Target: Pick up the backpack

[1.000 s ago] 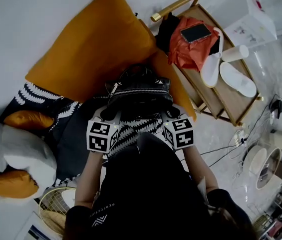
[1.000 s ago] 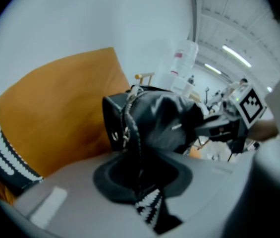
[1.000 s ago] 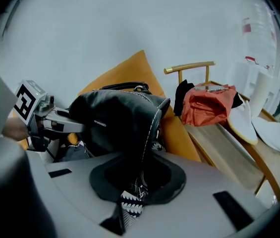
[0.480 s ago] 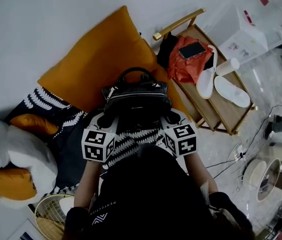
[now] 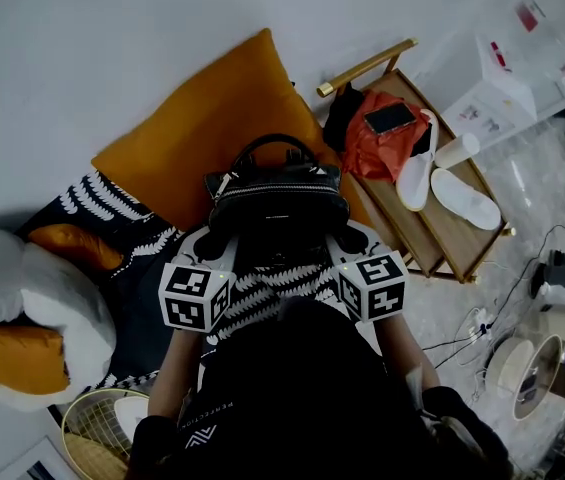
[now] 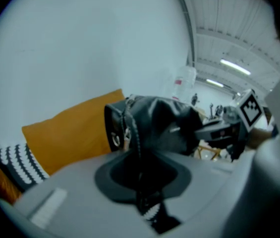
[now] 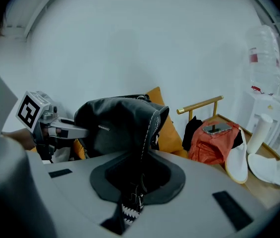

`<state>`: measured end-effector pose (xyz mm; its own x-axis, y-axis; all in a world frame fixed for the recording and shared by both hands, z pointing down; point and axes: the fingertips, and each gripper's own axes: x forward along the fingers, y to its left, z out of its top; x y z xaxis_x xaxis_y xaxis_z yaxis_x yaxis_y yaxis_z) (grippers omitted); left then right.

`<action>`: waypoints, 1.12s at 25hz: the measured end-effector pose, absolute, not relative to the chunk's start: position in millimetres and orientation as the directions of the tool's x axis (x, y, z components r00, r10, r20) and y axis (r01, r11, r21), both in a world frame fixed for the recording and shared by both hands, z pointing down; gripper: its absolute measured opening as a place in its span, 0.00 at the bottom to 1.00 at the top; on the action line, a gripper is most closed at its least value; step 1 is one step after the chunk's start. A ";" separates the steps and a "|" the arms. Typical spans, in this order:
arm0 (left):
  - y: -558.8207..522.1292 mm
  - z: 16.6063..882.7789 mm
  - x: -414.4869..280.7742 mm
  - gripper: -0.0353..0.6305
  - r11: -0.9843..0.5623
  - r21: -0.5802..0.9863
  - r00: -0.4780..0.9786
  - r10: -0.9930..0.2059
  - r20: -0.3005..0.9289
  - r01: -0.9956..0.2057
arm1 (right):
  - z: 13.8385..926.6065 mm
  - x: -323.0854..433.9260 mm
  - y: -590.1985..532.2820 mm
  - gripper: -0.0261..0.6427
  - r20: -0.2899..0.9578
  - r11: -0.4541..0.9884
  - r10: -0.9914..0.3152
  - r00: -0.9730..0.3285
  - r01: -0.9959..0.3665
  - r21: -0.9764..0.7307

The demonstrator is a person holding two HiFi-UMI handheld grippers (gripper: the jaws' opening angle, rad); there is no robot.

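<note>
A black leather backpack (image 5: 278, 202) hangs between my two grippers in front of an orange cushion (image 5: 202, 133). My left gripper (image 5: 214, 242) is shut on the bag's left side, my right gripper (image 5: 346, 236) on its right side. The left gripper's jaws have just been closing further on it. In the left gripper view the backpack (image 6: 157, 125) fills the middle, its black fabric pinched in the left gripper (image 6: 140, 180). The right gripper view shows the same bag (image 7: 117, 123) with its stitched edge caught in the right gripper (image 7: 132, 187). The bag's underside is hidden.
A wooden rack (image 5: 462, 230) at right carries a red bag (image 5: 382, 138) with a phone on it, and white slippers (image 5: 462, 193). A patterned dark blanket (image 5: 132, 230) and a white and grey pillow (image 5: 32, 298) lie at left. A wire basket (image 5: 97, 433) sits below.
Both grippers and the backpack have come up together. The bag now hangs higher against the orange cushion, its top handle standing free.
</note>
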<state>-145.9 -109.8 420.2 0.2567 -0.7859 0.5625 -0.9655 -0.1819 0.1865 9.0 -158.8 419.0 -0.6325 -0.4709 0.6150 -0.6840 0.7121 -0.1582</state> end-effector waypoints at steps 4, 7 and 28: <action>-108.9 405.9 -146.7 0.13 -0.174 0.174 0.242 -0.811 0.533 -0.969 | 404.1 8.1 -158.0 0.08 0.591 0.716 -0.483 -0.646 -0.680 -0.157; -108.7 395.7 -149.1 0.13 -0.172 0.161 0.231 -0.827 0.513 -0.972 | 394.1 5.9 -157.5 0.08 0.569 0.717 -0.494 -0.657 -0.678 -0.161; -114.5 349.2 -154.6 0.13 -0.113 0.137 0.160 -0.899 0.409 -0.984 | 347.9 -1.1 -170.7 0.08 0.448 0.746 -0.532 -0.718 -0.648 -0.153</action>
<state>-154.6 -114.5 349.2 0.1600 -0.8986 0.4085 -0.9841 -0.1127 0.1374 -1.1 -170.7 347.9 -0.7182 -0.5323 0.4482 -0.6483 0.7459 -0.1529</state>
